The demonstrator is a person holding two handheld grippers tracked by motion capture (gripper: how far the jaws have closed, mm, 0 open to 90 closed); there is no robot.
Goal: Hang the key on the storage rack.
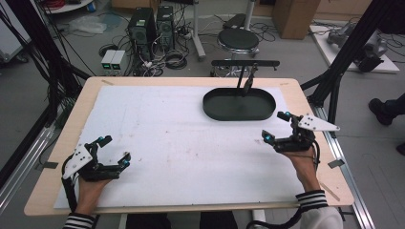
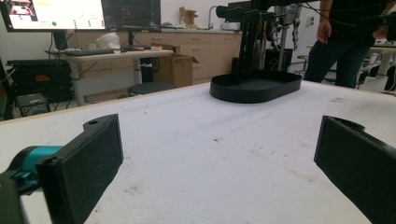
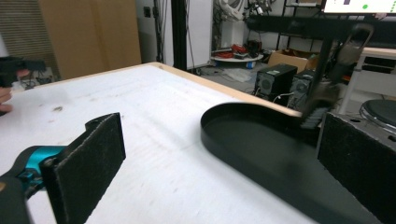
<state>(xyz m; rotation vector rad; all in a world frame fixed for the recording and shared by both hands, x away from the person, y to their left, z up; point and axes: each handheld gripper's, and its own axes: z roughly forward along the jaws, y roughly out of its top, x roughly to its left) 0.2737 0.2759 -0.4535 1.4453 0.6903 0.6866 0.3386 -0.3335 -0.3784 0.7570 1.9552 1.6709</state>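
A black oval tray (image 1: 213,110) lies on the white mat (image 1: 181,143) at the table's far right. A dark brush-like tool (image 1: 247,84) leans up from the tray's far rim; it looks blurred (image 3: 321,100) in the right gripper view. My right gripper (image 1: 277,127) is held just in front of the tray's right end, open, with nothing between its jaws (image 3: 219,163) and the tray wall (image 3: 219,137) close ahead. My left gripper (image 1: 114,151) rests near the front left corner, open and empty (image 2: 219,163), with the tray (image 2: 254,91) far ahead.
The mat covers most of the wooden table (image 1: 305,100). Black frame posts (image 1: 351,47) rise at both sides. Behind the table are a stool (image 1: 238,39) and computer towers (image 1: 150,28). A person (image 2: 345,46) stands beyond the far edge.
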